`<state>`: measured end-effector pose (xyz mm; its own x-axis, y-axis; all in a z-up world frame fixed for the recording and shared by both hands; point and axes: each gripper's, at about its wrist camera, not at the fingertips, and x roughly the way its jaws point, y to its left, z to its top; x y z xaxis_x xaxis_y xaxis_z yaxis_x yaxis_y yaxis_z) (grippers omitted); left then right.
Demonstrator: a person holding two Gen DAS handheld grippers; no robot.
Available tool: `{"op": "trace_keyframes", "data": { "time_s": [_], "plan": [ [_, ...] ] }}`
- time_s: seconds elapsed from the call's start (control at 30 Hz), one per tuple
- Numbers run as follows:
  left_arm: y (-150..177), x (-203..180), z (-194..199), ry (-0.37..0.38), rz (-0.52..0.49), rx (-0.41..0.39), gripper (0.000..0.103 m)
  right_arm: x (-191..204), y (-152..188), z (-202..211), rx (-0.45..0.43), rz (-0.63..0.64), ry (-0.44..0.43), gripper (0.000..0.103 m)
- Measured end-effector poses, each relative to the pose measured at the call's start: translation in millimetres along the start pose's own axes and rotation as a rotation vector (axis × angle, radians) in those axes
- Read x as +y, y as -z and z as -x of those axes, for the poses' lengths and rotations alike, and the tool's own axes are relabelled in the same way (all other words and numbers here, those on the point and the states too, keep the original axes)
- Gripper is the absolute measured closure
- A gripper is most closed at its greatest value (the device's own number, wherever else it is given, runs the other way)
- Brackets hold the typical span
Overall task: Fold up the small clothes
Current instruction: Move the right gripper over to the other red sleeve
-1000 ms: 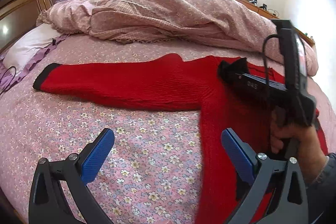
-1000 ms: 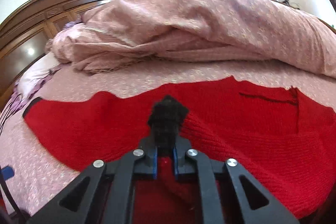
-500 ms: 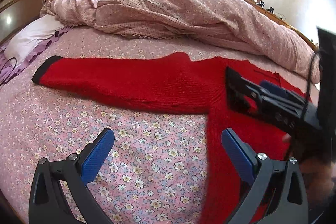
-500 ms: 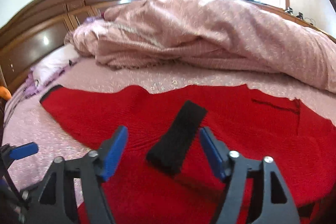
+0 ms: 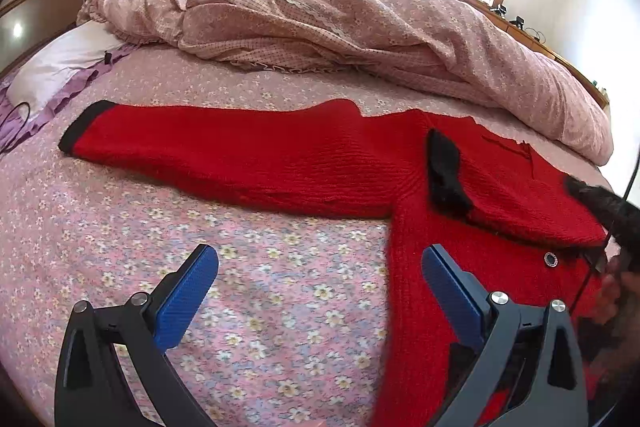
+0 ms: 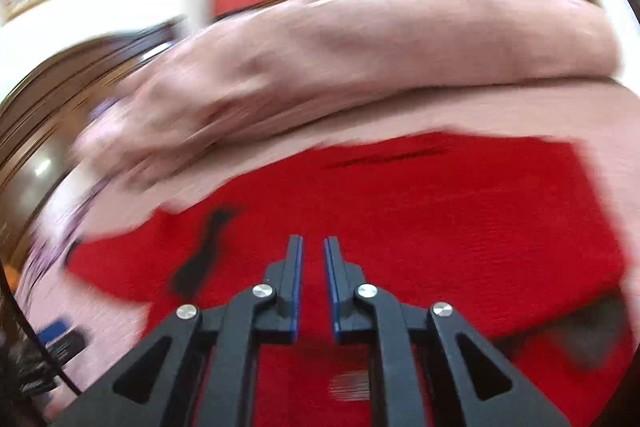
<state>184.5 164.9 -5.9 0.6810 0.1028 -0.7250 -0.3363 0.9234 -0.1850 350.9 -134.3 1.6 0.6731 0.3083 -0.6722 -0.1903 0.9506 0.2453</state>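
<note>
Now your left tool (image 5: pixel 316 291) stands wide open above the floral bed sheet (image 5: pixel 248 267), just beside the red knit sweater (image 5: pixel 280 163) spread flat on the bed. Your right tool (image 6: pixel 313 259) hangs over the sweater's body, jaws nearly closed, holding nothing. One black-cuffed sleeve (image 5: pixel 444 171) lies folded across the sweater.

A floral bed (image 5: pixel 248 291) carries a red sweater (image 5: pixel 280 163), rumpled duvet (image 5: pixel 340 23) and pillow (image 5: pixel 60 63).

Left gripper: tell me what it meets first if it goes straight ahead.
Probably the flowered bedsheet, which fills the gap ahead of the open left gripper. Farther along lies the red sweater's outstretched sleeve. Depth is uncertain in this fisheye view.
</note>
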Motion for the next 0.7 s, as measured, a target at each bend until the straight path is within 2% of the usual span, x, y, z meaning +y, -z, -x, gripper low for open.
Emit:
{"op": "trace_keyframes", "data": {
  "time_s": [0.07, 0.17, 0.2, 0.27, 0.33, 0.37, 0.4, 0.43, 0.5, 0.6, 0.7],
  "plan": [
    [0, -7, -3, 0.003, -0.007, 0.005, 0.004, -48, -11, 17, -0.048, -0.076, 0.091, 0.092],
    [1, -23, -8, 0.001, -0.037, 0.009, 0.004, -118, -18, 27, -0.049, -0.188, 0.164, 0.092],
    [2, -30, -10, -0.001, -0.051, 0.009, 0.004, -134, -17, 25, -0.031, -0.209, 0.190, 0.092],
    [3, -43, -14, -0.006, -0.079, 0.009, 0.004, -166, -9, 15, 0.053, -0.217, 0.288, 0.103],
    [5, -56, -18, -0.013, -0.107, 0.008, 0.004, -188, -1, 13, 0.069, -0.206, 0.360, 0.103],
    [6, -63, -20, -0.016, -0.121, 0.006, 0.004, -198, 1, 15, 0.071, -0.221, 0.419, 0.103],
    [8, -70, -23, -0.019, -0.140, 0.007, 0.004, -212, 4, 17, 0.080, -0.277, 0.428, 0.103],
    [10, -76, -25, -0.020, -0.154, 0.009, 0.004, -229, 8, 23, 0.051, -0.369, 0.344, 0.103],
    [11, -84, -27, -0.017, -0.174, 0.012, 0.004, -237, 8, 30, 0.028, -0.412, 0.316, 0.103],
    [15, -92, -26, -0.025, -0.208, 0.001, 0.004, -228, 7, 40, -0.034, -0.386, 0.239, 0.100],
    [16, -93, -22, -0.042, -0.226, -0.024, 0.004, -200, -7, 46, -0.095, -0.287, 0.118, 0.100]
  ]
}}
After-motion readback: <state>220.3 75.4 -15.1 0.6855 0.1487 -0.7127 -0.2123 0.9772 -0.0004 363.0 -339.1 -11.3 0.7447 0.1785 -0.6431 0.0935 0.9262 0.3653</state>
